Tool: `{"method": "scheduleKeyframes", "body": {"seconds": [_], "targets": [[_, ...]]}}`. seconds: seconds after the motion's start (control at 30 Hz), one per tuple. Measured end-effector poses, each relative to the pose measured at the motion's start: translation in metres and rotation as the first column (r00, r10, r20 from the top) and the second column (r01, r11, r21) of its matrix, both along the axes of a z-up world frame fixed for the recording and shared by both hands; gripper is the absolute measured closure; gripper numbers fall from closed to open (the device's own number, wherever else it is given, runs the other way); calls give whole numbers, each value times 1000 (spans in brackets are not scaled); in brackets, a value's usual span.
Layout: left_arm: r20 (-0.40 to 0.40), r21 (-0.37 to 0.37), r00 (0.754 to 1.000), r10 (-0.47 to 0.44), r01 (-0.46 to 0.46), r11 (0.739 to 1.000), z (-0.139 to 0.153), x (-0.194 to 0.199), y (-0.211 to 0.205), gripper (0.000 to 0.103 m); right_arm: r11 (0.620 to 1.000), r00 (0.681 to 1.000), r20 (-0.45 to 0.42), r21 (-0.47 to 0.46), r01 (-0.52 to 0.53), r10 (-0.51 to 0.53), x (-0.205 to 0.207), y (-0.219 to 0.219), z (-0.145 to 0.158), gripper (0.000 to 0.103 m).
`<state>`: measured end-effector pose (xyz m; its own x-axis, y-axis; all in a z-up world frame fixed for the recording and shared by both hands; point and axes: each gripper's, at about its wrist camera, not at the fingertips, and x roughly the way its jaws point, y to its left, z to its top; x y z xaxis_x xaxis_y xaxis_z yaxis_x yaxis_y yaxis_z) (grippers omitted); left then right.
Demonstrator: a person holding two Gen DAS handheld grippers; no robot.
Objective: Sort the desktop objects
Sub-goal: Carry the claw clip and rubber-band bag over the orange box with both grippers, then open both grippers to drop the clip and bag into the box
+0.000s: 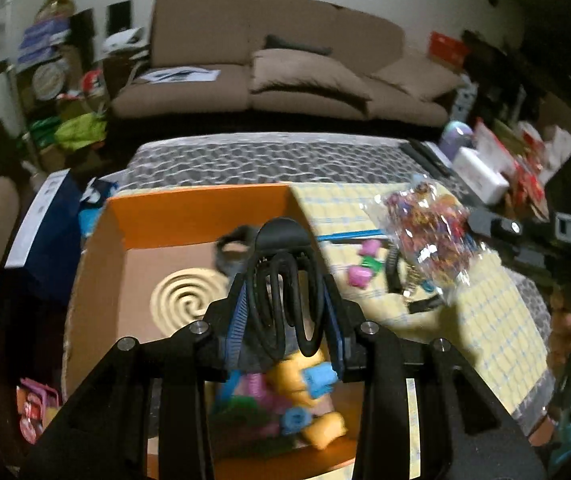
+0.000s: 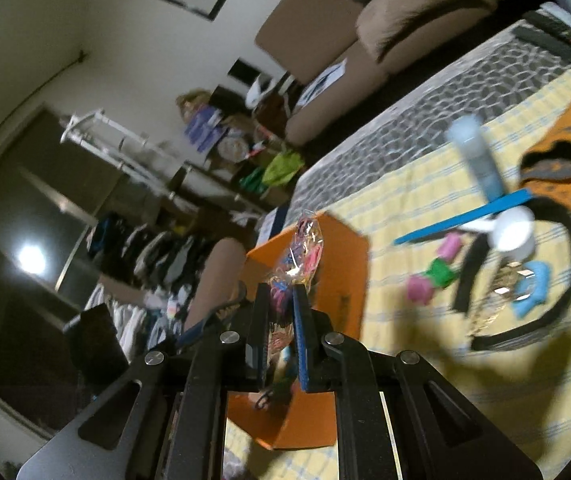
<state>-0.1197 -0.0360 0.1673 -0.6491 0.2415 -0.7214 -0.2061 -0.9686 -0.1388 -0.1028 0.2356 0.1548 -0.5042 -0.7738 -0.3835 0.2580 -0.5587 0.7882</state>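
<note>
My left gripper [image 1: 283, 312] is shut on a black hair claw clip [image 1: 285, 296] and holds it over the open orange box [image 1: 189, 208]. In the box lie a spiral coil [image 1: 187, 300], a black item and colourful foam rollers [image 1: 305, 384]. My right gripper [image 2: 279, 320] is shut on a clear bag of colourful hair ties [image 2: 299, 252], held above the box's orange wall [image 2: 345, 264]. The same bag [image 1: 425, 224] shows in the left wrist view, up over the yellow checked cloth [image 1: 493, 320].
On the cloth lie a blue stick [image 2: 465, 216], pink and green rollers [image 2: 433, 276], a black headband [image 2: 565, 288], a white tube [image 2: 513, 232], a blue clip [image 2: 533, 288] and an orange cloth piece [image 2: 561, 148]. A brown sofa [image 1: 277, 60] stands beyond the table.
</note>
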Motion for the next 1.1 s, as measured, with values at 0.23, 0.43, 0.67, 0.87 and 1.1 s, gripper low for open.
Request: {"method": "scheduleKeyframes", "body": {"seconds": [0.23,0.43,0.67,0.87,1.1], "targets": [[24,-50,997,77,-76,996,-17,-20,-40,71,991,992,17,59,-122,121,2,-68,-11,93],[53,-105,989,139,-133,986,-41,-47,-66,71,975,981,41,110,-192,188,0,-114,-28,93],[98,-167,982,161,-143,976,-65,-70,-79,71,961,972,65,148,-232,225,-3,-148,-43,93],[125,-211,980,158,-129,969,-79,-78,-78,70,950,975,76,224,-218,206,-8,-164,-52,93],[191,-229,970,152,-107,968,-89,-87,-82,69,928,977,61,305,-215,206,-13,-185,-59,93]]}}
